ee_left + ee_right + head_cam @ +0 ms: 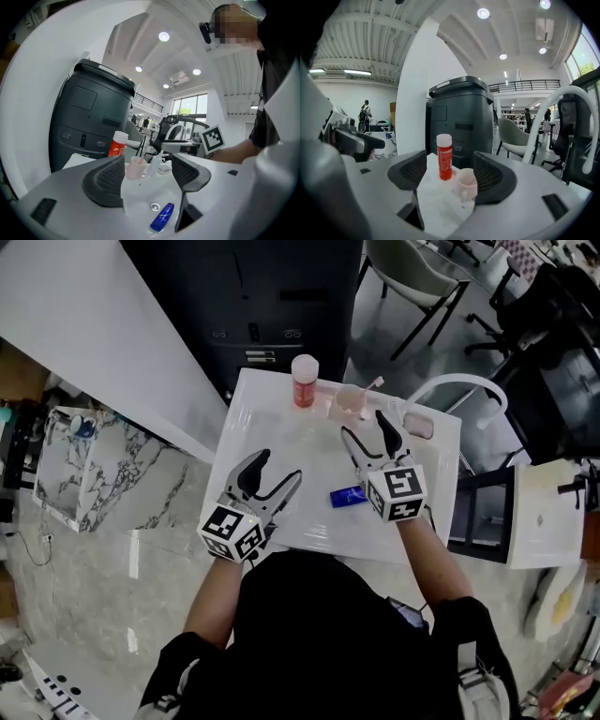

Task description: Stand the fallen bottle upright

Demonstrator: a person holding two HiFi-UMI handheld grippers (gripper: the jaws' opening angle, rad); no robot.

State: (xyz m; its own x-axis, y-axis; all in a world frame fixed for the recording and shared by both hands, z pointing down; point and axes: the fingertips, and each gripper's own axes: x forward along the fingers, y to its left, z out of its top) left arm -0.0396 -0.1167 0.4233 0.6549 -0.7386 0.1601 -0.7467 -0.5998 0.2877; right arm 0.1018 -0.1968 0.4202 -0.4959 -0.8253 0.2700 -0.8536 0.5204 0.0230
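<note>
We log an orange bottle (304,381) upright at the far edge of the white table (309,531), a pink cup (349,402) just beside it. A blue bottle (348,496) lies flat near our right gripper (363,425). That gripper and the left gripper (279,467) both have jaws apart.

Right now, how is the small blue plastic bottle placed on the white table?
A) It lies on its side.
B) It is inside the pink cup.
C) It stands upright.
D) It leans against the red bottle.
A: the small blue plastic bottle lies flat on the white table.
</note>
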